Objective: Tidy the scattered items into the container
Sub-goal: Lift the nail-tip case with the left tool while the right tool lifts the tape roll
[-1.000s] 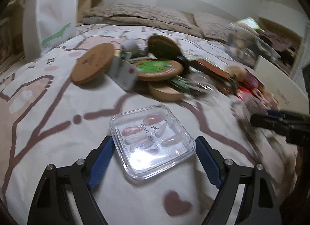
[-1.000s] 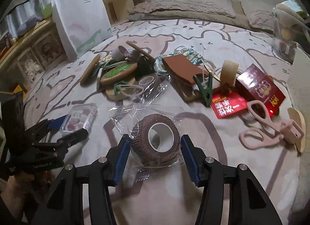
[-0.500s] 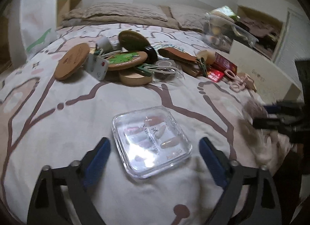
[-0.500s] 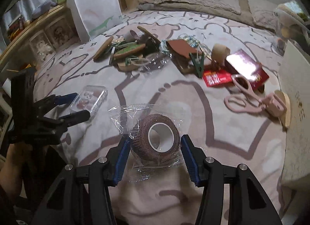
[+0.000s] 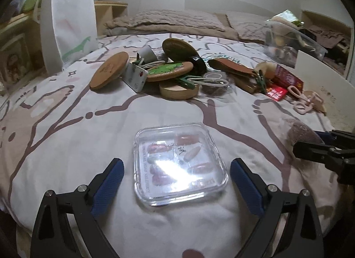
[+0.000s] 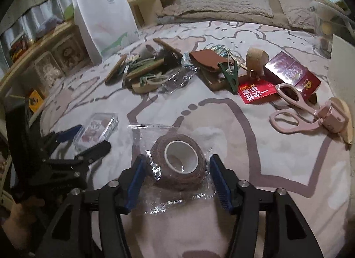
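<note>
the left gripper [image 5: 177, 182] was spread wide on the bedspread [image 5: 66, 136], its blue pads either side of a clear plastic box of false nails [image 5: 178, 164] and apart from its edges. just to the right of that box the right gripper [image 6: 177, 169] pinched a brown roll of bandage tape [image 6: 180, 161] in its crinkled clear wrapper, the pads pressed against the roll's sides.

beyond the box, well apart from it, lay the pile: a round wooden lid [image 5: 109, 69], a white remote [image 5: 135, 76], a cork coaster with a green print [image 5: 169, 70], a thick wooden disc [image 5: 178, 89] and a green clothes peg [image 5: 185, 80]. right of the box and farther back sat a brown leather case [image 6: 205, 59], a red packet [image 6: 257, 93], a dark red box [image 6: 292, 73] and pink scissors [image 6: 290, 111].

farthest from the box, a clear plastic container [image 5: 292, 40] stood at the right edge of the bed, and a white paper bag [image 5: 66, 22] stood at the left, with pillows [image 5: 168, 21] behind.
</note>
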The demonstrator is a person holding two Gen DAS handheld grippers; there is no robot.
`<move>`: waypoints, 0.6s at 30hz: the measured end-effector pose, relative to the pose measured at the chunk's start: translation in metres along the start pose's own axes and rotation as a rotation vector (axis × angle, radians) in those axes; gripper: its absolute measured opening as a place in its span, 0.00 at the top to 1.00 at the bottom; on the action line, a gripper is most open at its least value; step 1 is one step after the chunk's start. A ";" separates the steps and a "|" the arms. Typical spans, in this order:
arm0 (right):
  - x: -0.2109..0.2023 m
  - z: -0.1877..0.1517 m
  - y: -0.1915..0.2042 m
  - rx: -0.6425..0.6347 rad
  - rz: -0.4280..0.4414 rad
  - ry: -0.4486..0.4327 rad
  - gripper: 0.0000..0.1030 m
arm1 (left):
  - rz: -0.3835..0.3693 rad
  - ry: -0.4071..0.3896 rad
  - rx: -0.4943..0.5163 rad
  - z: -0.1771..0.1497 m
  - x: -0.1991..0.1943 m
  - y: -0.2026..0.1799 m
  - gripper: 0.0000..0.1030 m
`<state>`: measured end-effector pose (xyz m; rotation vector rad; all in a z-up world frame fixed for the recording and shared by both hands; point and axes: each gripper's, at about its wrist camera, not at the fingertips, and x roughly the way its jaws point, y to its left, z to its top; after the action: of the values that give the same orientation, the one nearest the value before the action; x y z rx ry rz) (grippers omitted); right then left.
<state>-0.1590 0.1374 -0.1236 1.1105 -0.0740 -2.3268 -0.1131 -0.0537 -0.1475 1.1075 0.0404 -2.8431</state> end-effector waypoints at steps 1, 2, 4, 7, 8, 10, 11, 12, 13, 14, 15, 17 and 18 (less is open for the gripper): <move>0.001 -0.001 -0.001 0.004 0.012 -0.007 0.30 | 0.007 -0.004 -0.005 0.000 0.001 0.000 0.05; 0.001 -0.004 -0.002 0.003 0.030 -0.028 0.23 | 0.015 -0.009 -0.013 0.001 0.002 0.000 0.05; -0.002 -0.007 0.000 -0.013 0.042 -0.061 0.15 | 0.030 -0.023 -0.029 0.000 0.003 -0.001 0.05; -0.004 -0.009 0.001 -0.032 0.034 -0.088 0.14 | 0.047 -0.040 -0.022 -0.004 0.006 -0.005 0.01; -0.004 -0.009 0.000 -0.027 0.026 -0.095 0.14 | 0.050 -0.043 -0.016 -0.005 0.006 -0.006 0.00; -0.004 -0.009 -0.005 -0.010 0.011 -0.102 0.14 | 0.035 -0.039 -0.032 -0.005 0.006 -0.003 0.00; -0.003 -0.009 -0.007 0.006 0.006 -0.105 0.14 | 0.021 -0.036 -0.046 -0.004 0.007 0.000 0.00; -0.003 -0.009 -0.010 0.021 0.002 -0.105 0.14 | 0.013 -0.035 -0.054 -0.004 0.007 0.001 0.00; -0.002 -0.009 -0.013 0.035 0.008 -0.104 0.14 | 0.006 -0.034 -0.058 -0.005 0.007 0.002 0.00; -0.002 -0.009 -0.016 0.049 0.024 -0.100 0.14 | 0.005 -0.037 -0.056 -0.006 0.007 0.002 0.00; -0.001 -0.009 -0.019 0.063 0.037 -0.101 0.14 | 0.008 -0.040 -0.049 -0.006 0.007 0.001 0.00; -0.001 -0.010 -0.022 0.088 0.057 -0.108 0.13 | 0.019 -0.043 -0.031 -0.007 0.007 -0.002 0.00; -0.001 -0.011 -0.023 0.099 0.070 -0.110 0.12 | 0.019 -0.043 -0.033 -0.007 0.008 -0.001 0.00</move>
<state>-0.1613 0.1595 -0.1362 1.0091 -0.2671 -2.3421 -0.1140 -0.0525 -0.1577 1.0341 0.0736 -2.8382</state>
